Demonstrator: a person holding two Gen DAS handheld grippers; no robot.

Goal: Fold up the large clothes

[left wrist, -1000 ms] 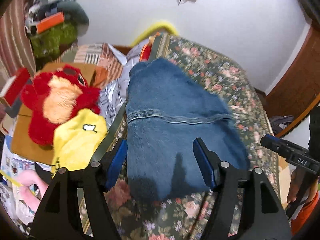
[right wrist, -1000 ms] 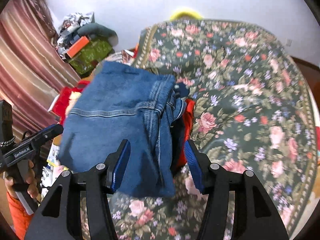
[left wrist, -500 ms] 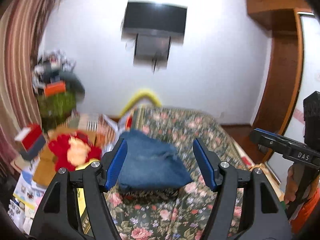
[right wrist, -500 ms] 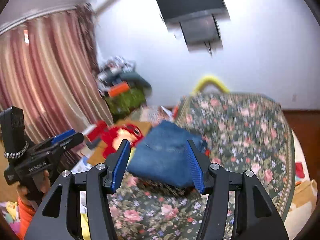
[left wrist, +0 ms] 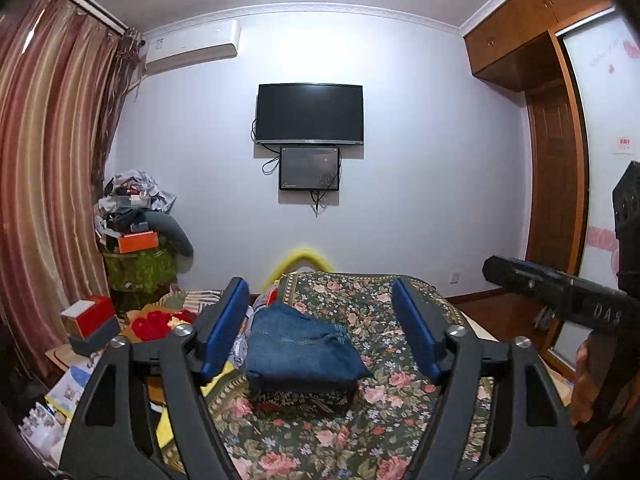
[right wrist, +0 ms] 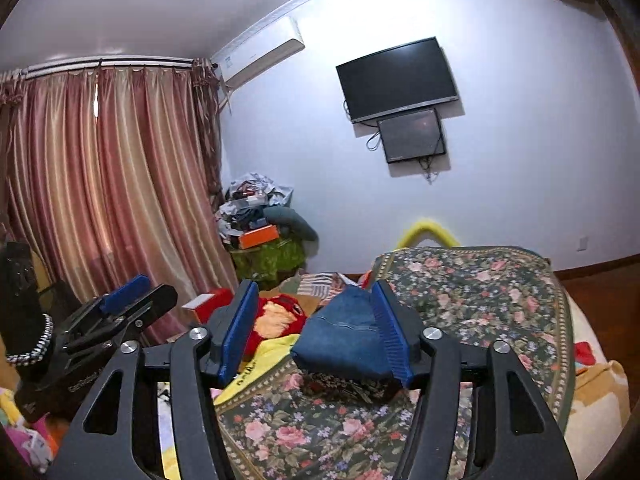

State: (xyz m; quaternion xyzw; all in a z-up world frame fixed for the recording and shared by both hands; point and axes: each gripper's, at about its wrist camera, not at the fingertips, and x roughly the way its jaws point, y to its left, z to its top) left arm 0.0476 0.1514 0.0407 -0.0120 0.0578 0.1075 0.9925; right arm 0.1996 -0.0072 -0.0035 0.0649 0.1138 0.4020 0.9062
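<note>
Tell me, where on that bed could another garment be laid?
Free: the floral bedspread right of the folded jeans, and the strip in front of them. Crowded: the left side, with the red plush toy, yellow cloth and boxes.

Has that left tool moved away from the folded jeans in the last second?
Yes. The left tool has pulled back and tilted up: the jeans look smaller and the wall TV is now visible.

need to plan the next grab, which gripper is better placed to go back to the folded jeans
Left, marginally. The left gripper is open and frames the folded jeans squarely between its fingers. The right gripper is also open, but the jeans sit off toward its right finger. Neither touches them.
</note>
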